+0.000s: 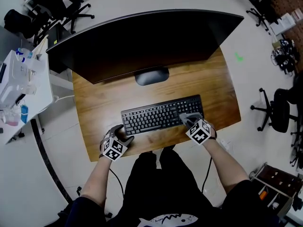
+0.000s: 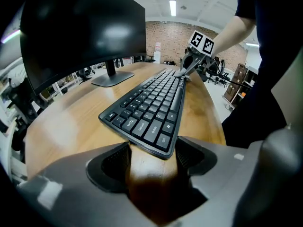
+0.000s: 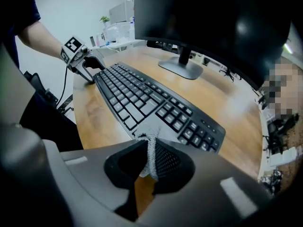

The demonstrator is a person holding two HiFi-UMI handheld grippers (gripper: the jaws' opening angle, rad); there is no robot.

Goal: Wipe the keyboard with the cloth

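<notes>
A black keyboard [image 1: 161, 114] lies across the wooden desk [image 1: 99, 112] near its front edge. My left gripper [image 1: 125, 137] stands open at the keyboard's left front corner, and in the left gripper view that corner [image 2: 158, 143] sits between the two jaws. My right gripper [image 1: 188, 120] is shut on a grey cloth [image 3: 150, 151] pressed onto the keyboard's right front end. From the left gripper view the right gripper [image 2: 183, 71] shows at the keyboard's far end. From the right gripper view the left gripper [image 3: 93, 71] shows at the opposite end.
A wide curved monitor [image 1: 142, 41] on an oval stand [image 1: 152, 75] fills the back of the desk. Bare wood lies between stand and keyboard. A white side table [image 1: 23, 86] stands at the left, and office chairs [image 1: 277, 110] stand on the floor at the right.
</notes>
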